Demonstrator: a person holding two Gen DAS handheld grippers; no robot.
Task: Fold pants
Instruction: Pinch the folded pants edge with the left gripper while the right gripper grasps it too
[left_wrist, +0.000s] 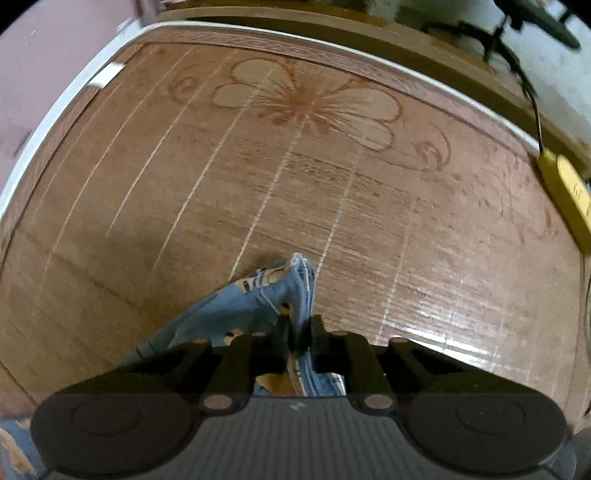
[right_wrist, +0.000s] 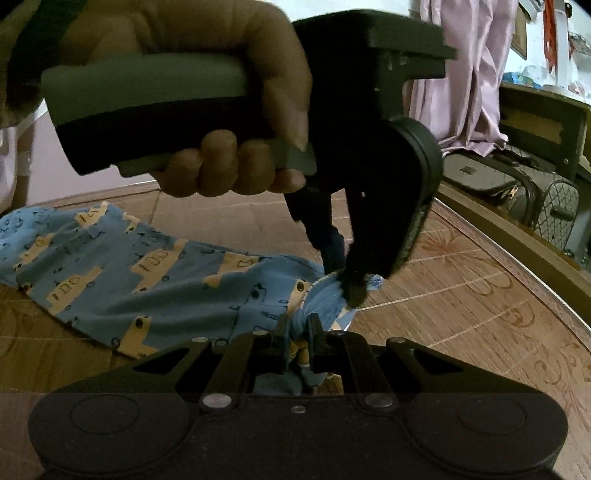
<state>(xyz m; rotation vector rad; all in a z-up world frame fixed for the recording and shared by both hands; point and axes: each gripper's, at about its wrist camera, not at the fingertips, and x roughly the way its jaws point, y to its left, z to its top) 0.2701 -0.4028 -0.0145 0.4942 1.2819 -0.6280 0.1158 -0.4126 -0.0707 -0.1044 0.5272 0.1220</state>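
Observation:
The pants (right_wrist: 147, 280) are blue with a yellow print and lie spread on the wooden table (right_wrist: 461, 314), trailing away to the left in the right wrist view. My right gripper (right_wrist: 298, 325) is shut on a bunched edge of the pants. My left gripper (right_wrist: 349, 291), held in a hand just ahead and above, is shut on the same edge right beside it. In the left wrist view my left gripper (left_wrist: 298, 328) pinches a fold of the pants (left_wrist: 255, 299), which hangs back under it.
The table (left_wrist: 332, 192) has a flower pattern, pale lines and a white rim. A yellow object (left_wrist: 565, 188) with a black cable lies at its right edge. Bags (right_wrist: 491, 177), a wire basket and a pink curtain stand beyond the table.

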